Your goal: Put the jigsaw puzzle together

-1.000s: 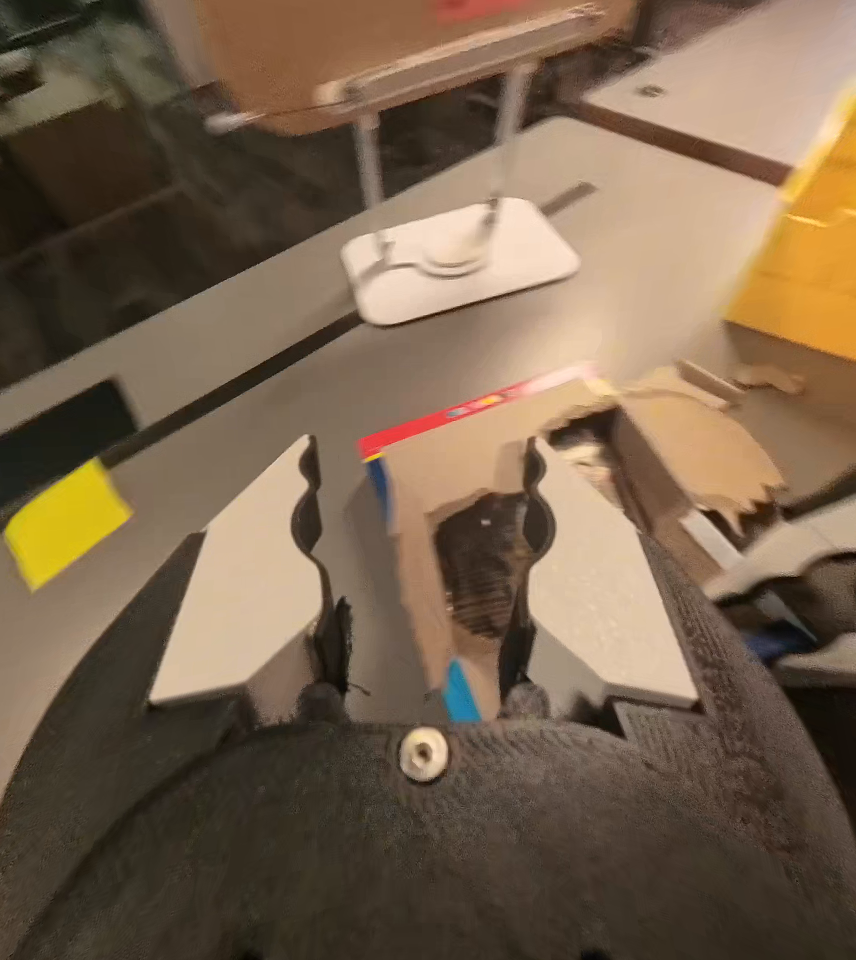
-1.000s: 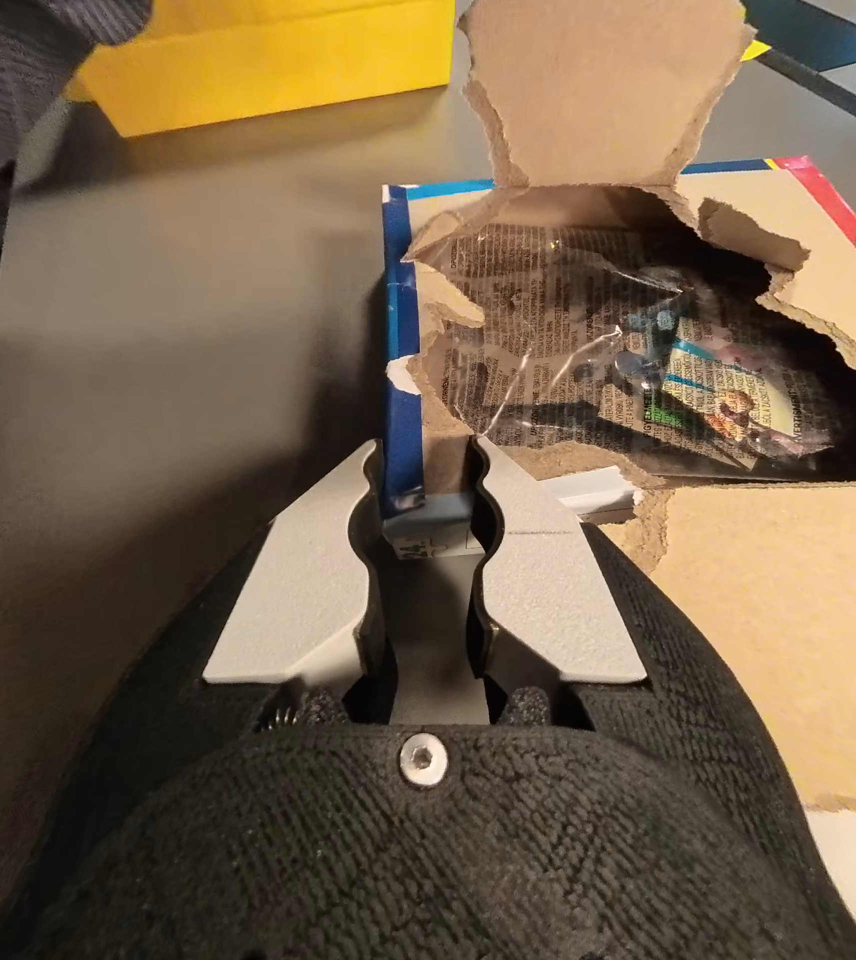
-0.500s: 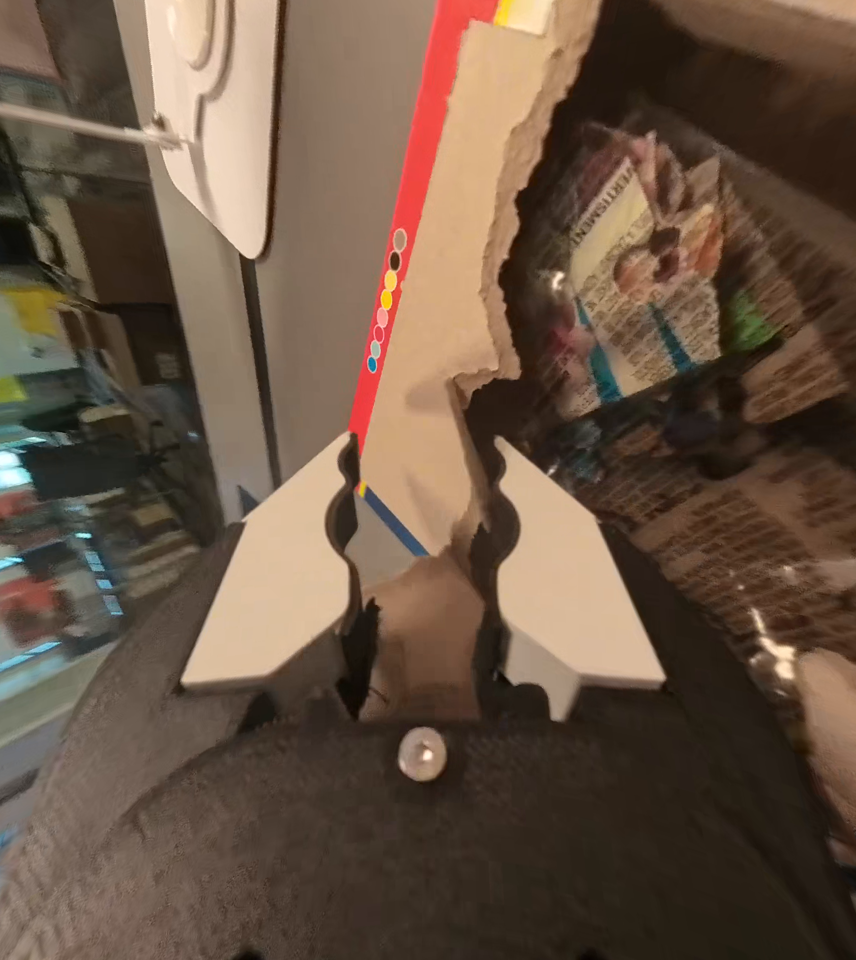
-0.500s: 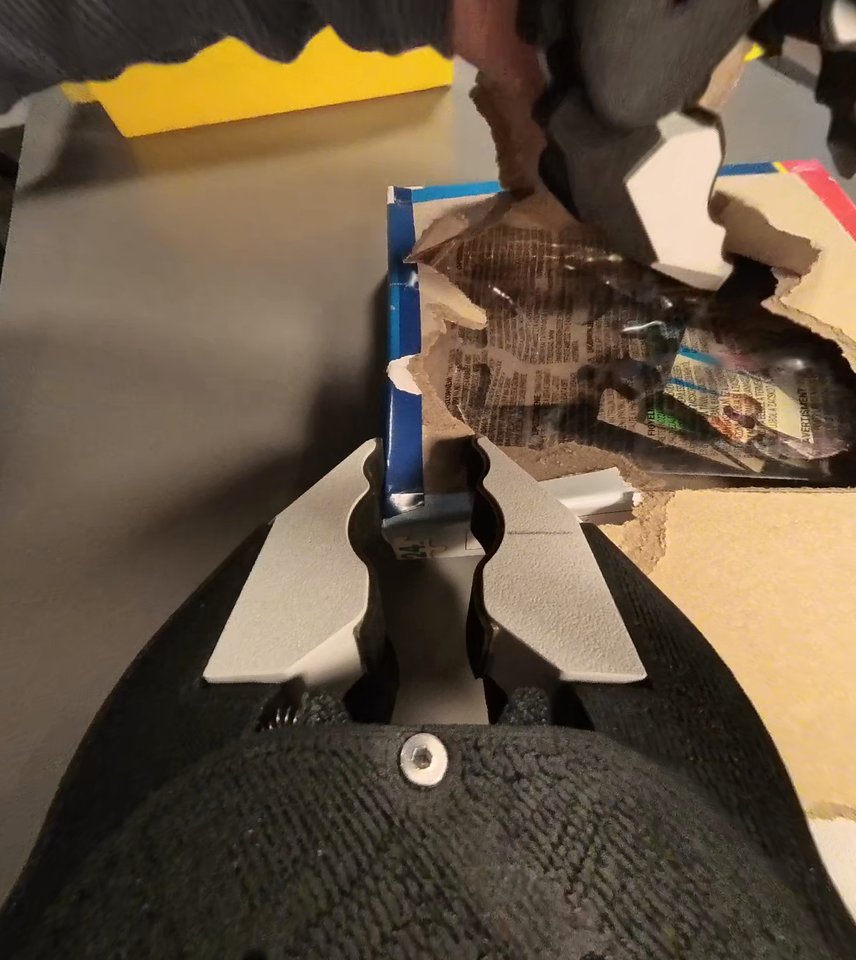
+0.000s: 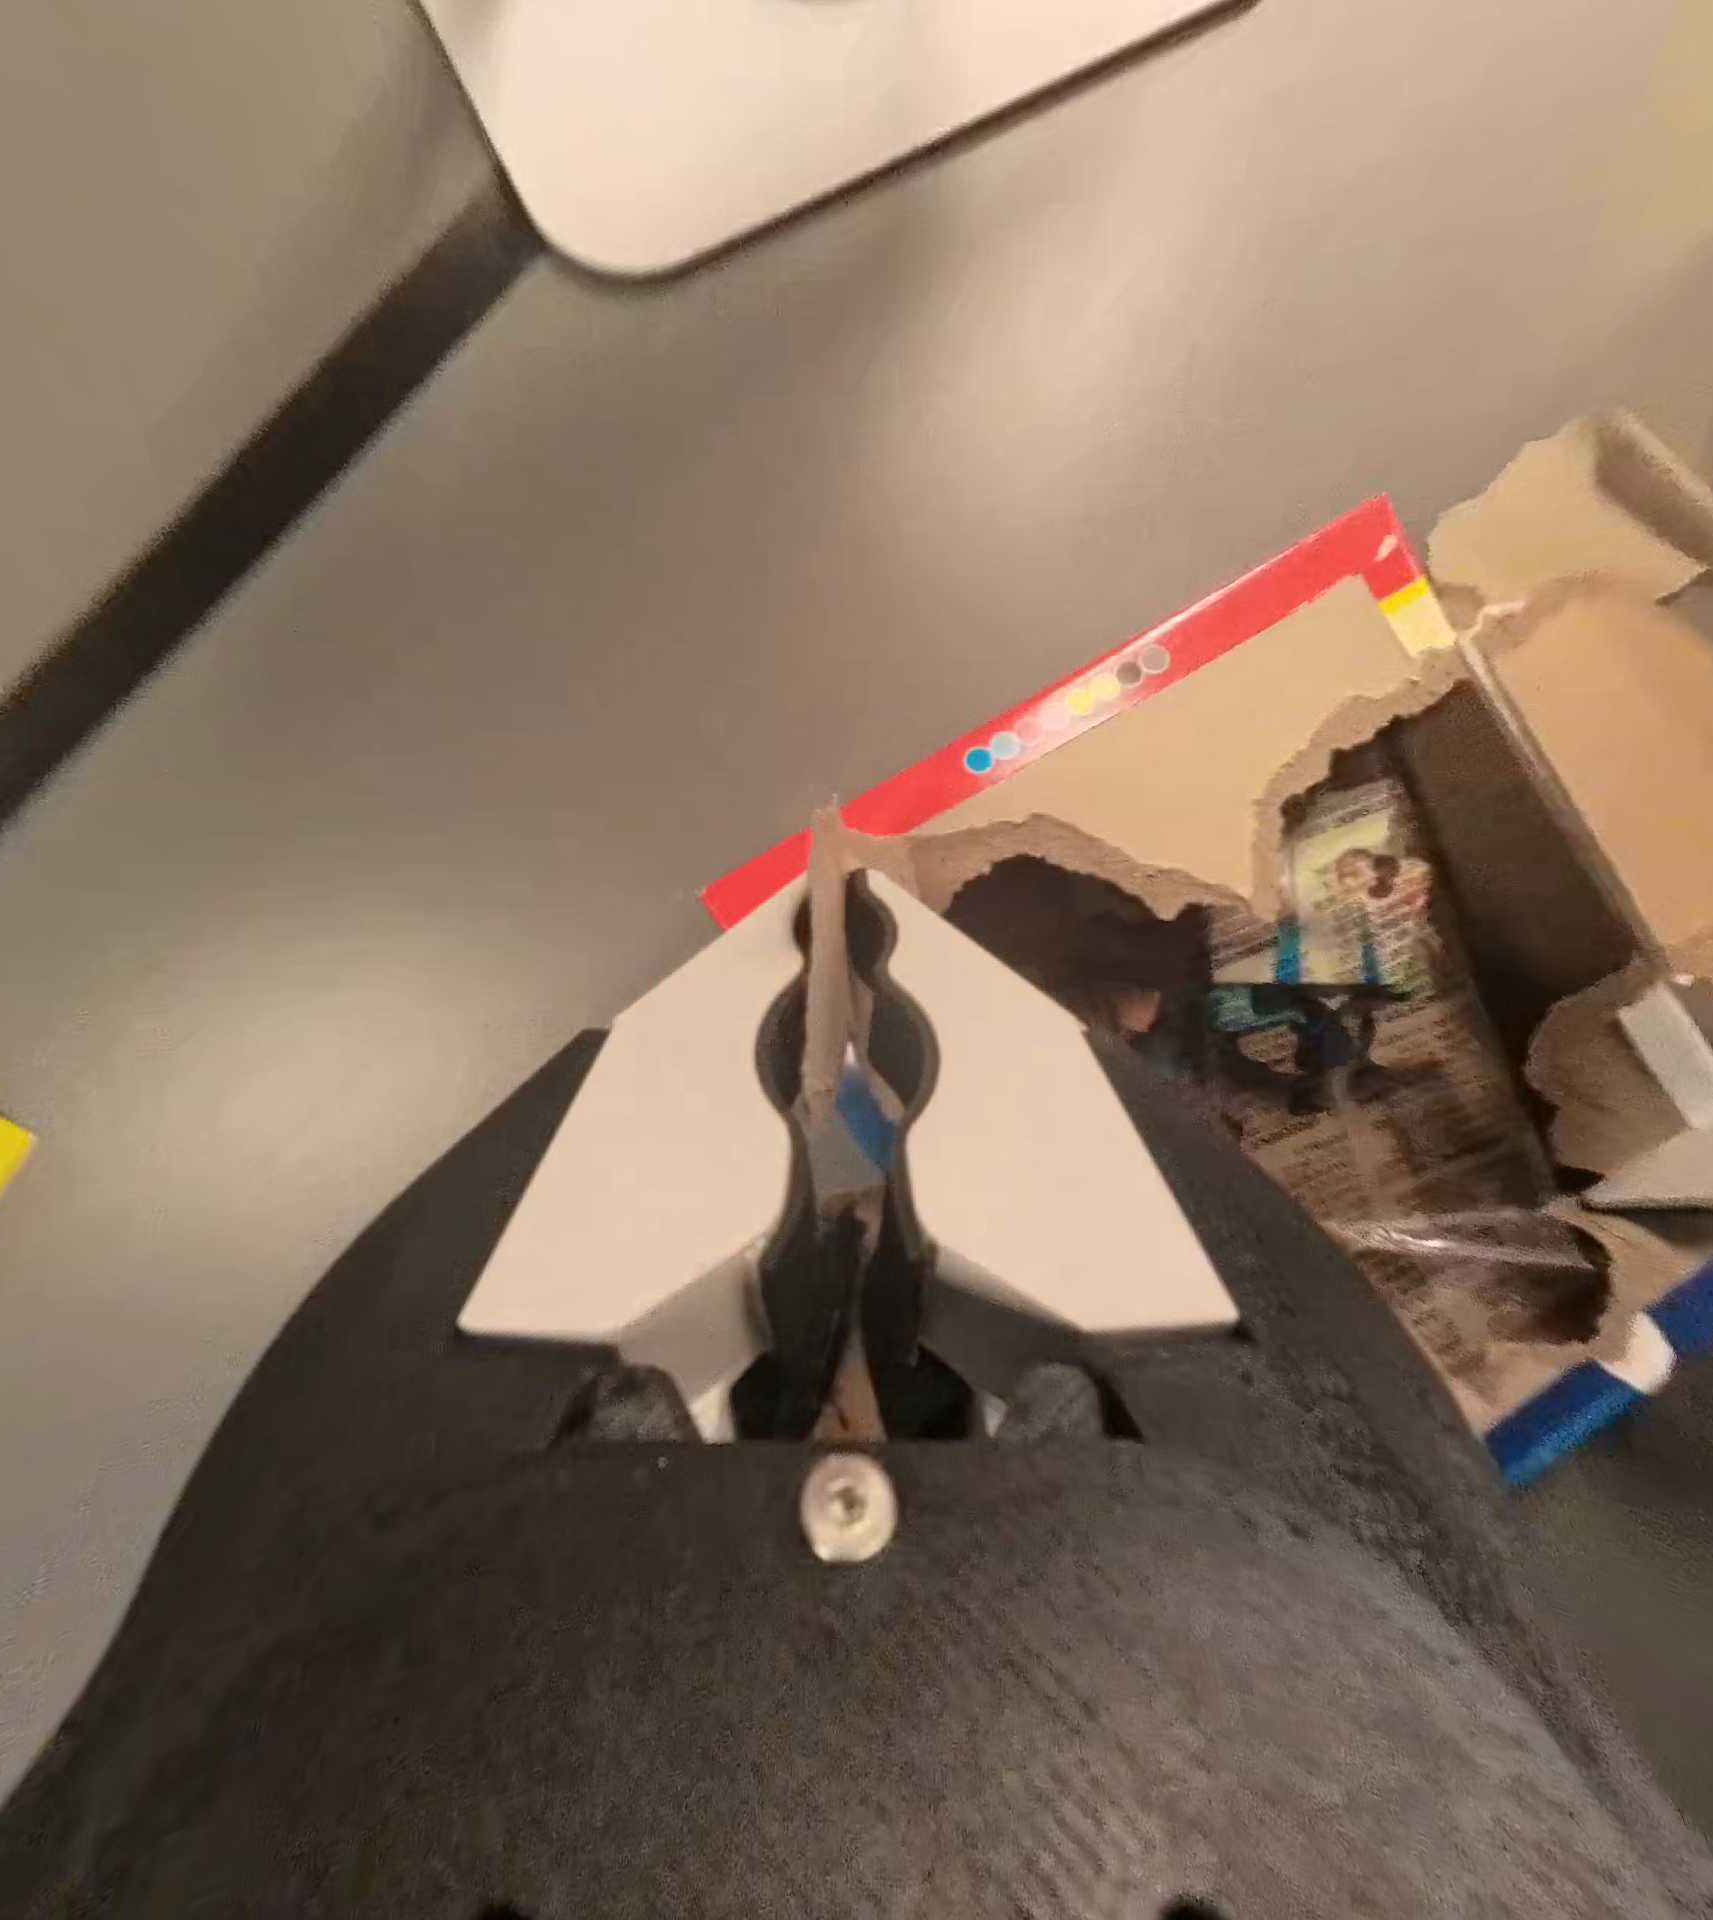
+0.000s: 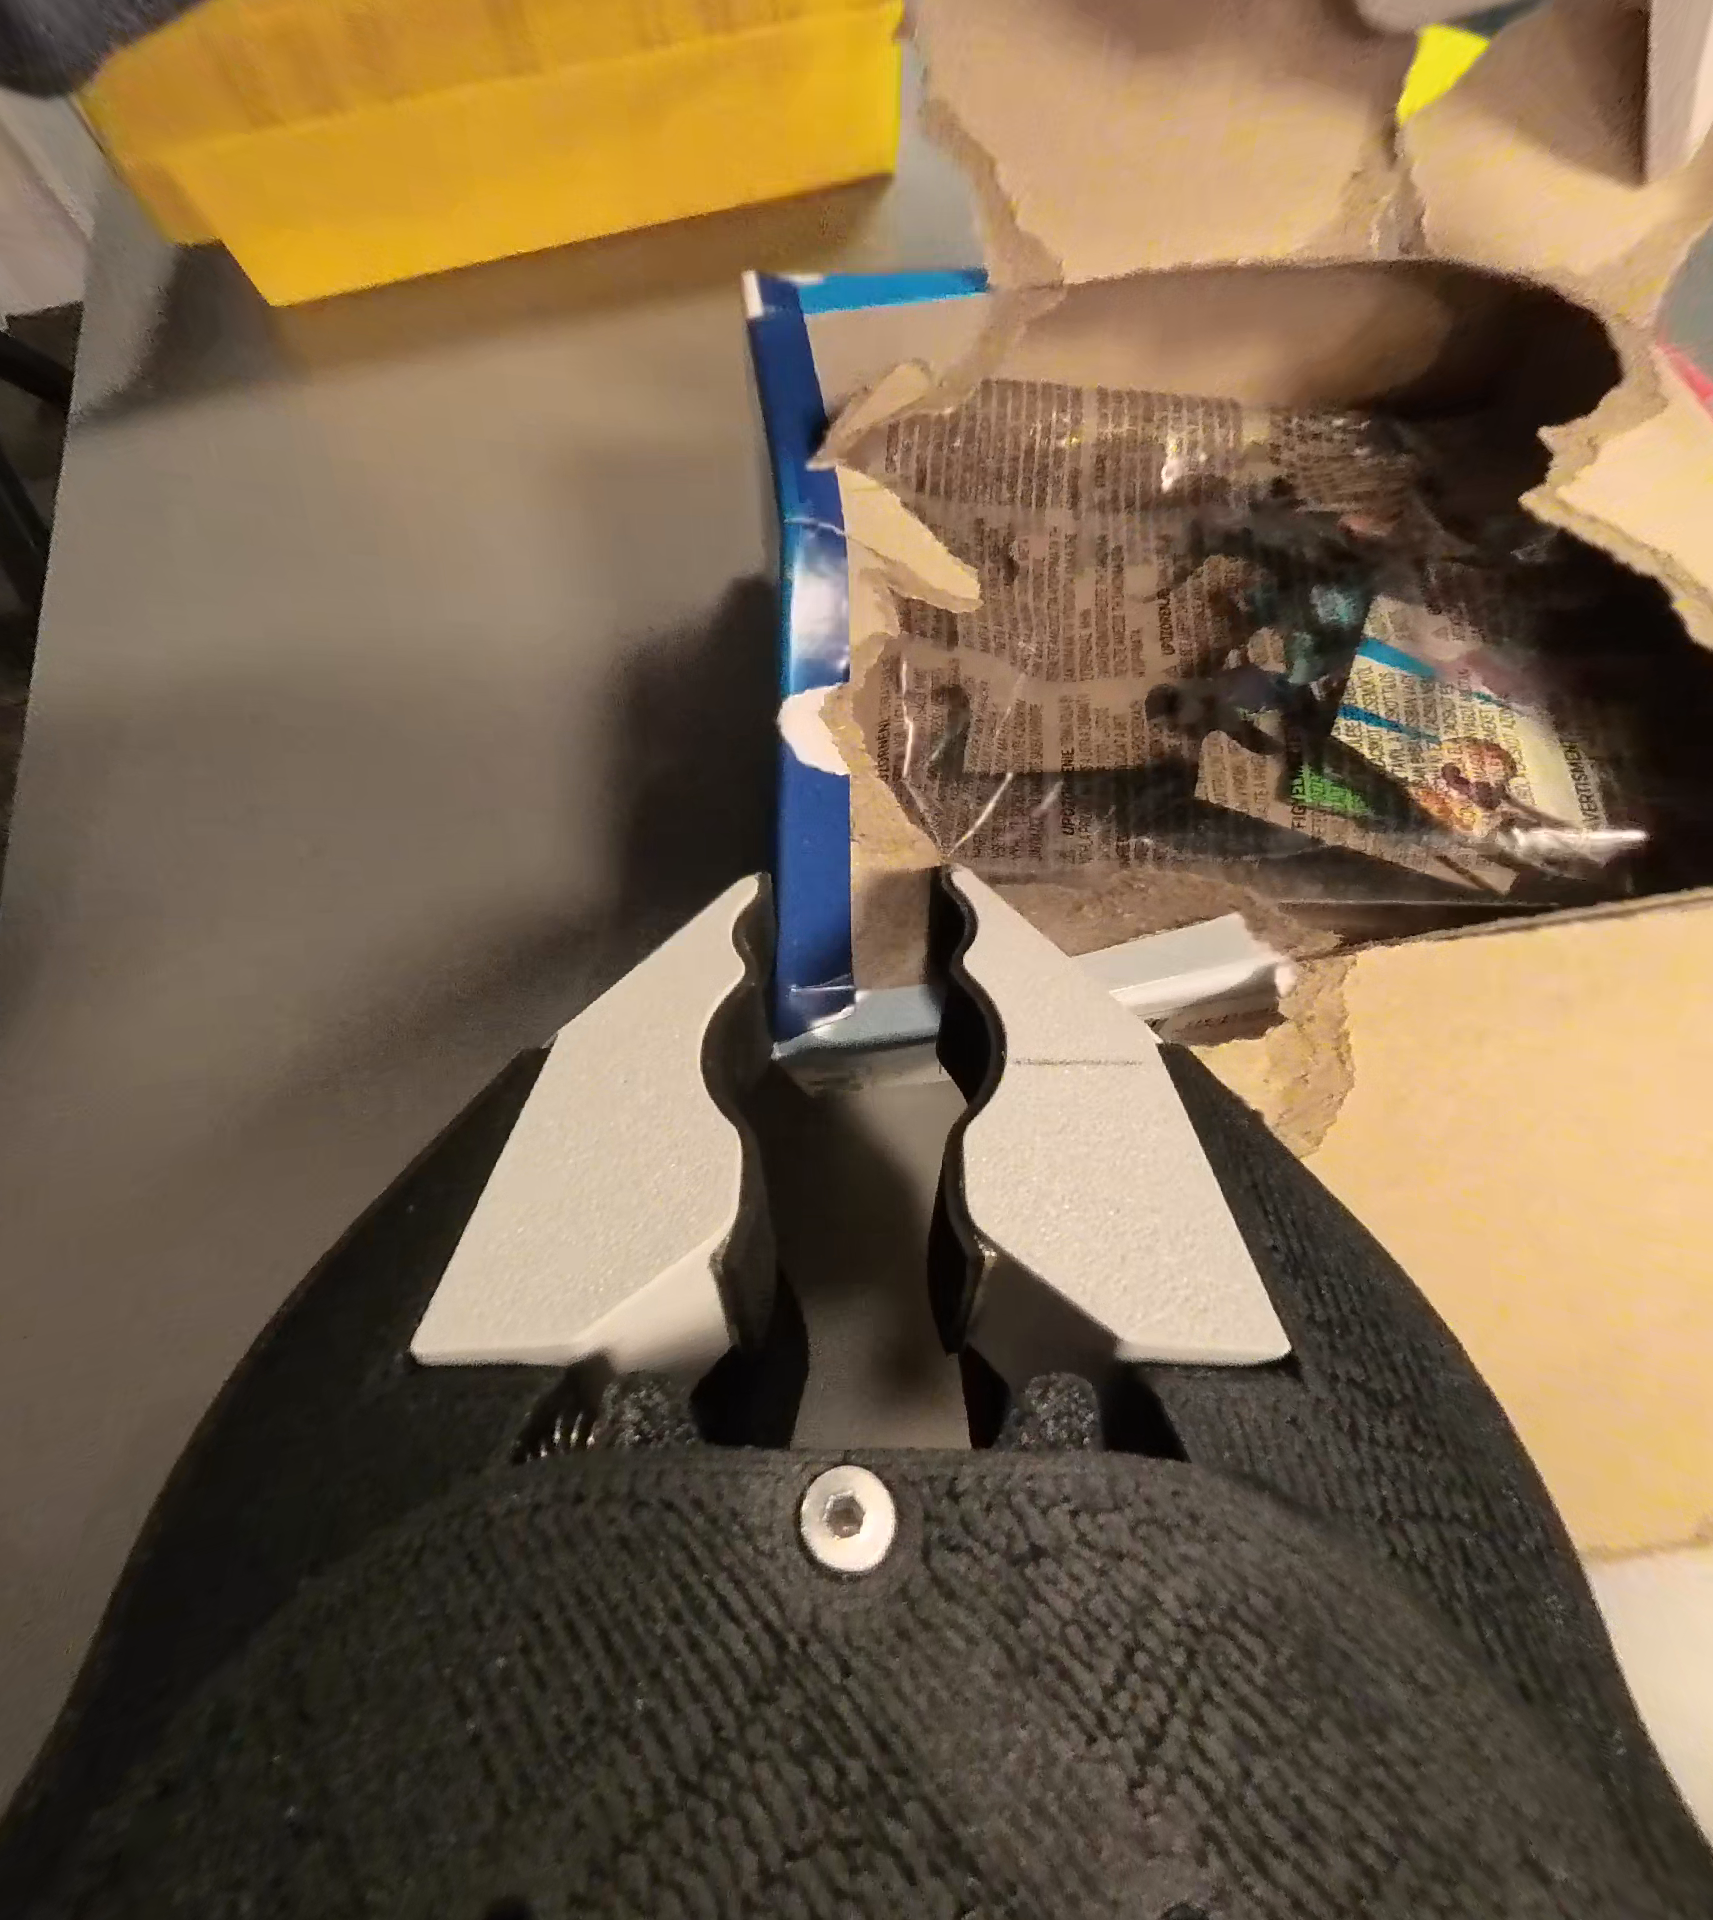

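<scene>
Torn cardboard box (image 6: 1517, 1195) on grey worktop (image 5: 623, 499); yellow bin (image 6: 519, 156) far side, white stand base (image 5: 779, 114) beyond.
Left hand-held gripper (image 5: 836, 914) clamped on torn flap (image 5: 826, 987); right hand-held gripper (image 6: 852, 914) grips box's blue corner; bagged leaflet (image 6: 1247, 665) inside.

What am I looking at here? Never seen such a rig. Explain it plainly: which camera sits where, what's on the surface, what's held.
No robot: a person holds two hand grippers, each carrying a camera looking along its fingers. In the left view, the left gripper is shut on a torn cardboard flap. In the right view, the right gripper clamps the blue corner of the torn cardboard box. Inside lies a clear plastic bag with printed paper. The box rests on a grey table, near a yellow bin.
</scene>
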The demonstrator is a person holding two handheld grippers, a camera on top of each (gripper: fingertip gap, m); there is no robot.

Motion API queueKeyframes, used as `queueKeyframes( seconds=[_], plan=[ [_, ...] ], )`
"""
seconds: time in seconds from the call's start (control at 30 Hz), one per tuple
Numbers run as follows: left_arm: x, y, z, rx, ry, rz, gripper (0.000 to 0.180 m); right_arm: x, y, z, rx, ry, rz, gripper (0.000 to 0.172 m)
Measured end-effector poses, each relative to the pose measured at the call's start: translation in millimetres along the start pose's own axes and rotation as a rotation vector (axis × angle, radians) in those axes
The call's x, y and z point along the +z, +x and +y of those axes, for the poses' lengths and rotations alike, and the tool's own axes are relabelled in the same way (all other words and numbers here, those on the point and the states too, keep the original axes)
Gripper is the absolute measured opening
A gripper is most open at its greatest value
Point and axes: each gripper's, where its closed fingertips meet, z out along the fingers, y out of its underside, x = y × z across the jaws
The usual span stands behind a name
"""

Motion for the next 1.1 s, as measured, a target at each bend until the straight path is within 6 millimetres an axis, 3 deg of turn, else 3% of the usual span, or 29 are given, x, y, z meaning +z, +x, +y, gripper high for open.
queueKeyframes(
  seconds=[0.27, 0.3, 0.37, 0.4, 0.43, 0.47, 0.53, 0.63, 0.7, 0.87, 0.97, 1.1],
  plan=[
    [2, -4, 17, -0.408, 0.085, 0.331, 0.004, 2, -1, 1, -0.053, -0.010, 0.024, 0.028],
    [-3, -5, 15, -0.413, 0.110, 0.298, 0.014, 2, -1, 1, -0.073, -0.012, 0.029, 0.028],
    [-26, -1, 4, -0.361, 0.216, 0.188, 0.056, 2, -2, 0, -0.125, -0.010, 0.046, 0.028],
    [-42, 4, -4, -0.322, 0.293, 0.116, 0.069, 2, -3, 0, -0.148, -0.008, 0.053, 0.029],
    [-58, 13, -9, -0.273, 0.355, 0.036, 0.069, 1, -3, -1, -0.169, -0.004, 0.059, 0.030],
    [-70, 30, -13, -0.197, 0.398, -0.022, 0.064, 1, -5, -2, -0.187, 0.003, 0.061, 0.031],
    [-75, 74, -8, -0.014, 0.370, -0.093, 0.057, -2, -8, -7, -0.234, 0.047, 0.062, 0.028],
    [-54, 115, 15, 0.177, 0.189, -0.173, 0.056, -17, -9, -24, -0.312, 0.190, 0.119, 0.028],
    [-32, 131, 28, 0.176, 0.097, -0.129, 0.072, -25, -7, -27, -0.319, 0.231, 0.143, 0.035],
    [16, 120, 58, 0.068, -0.123, -0.127, 0.108, -37, 4, -28, -0.285, 0.269, 0.182, 0.046],
    [29, 108, 57, -0.017, -0.139, -0.148, 0.118, -36, 6, -24, -0.308, 0.236, 0.201, 0.046],
    [46, 104, 73, -0.095, -0.259, -0.158, 0.136, -26, 1, -16, -0.379, 0.163, 0.199, 0.043]
  ],
)
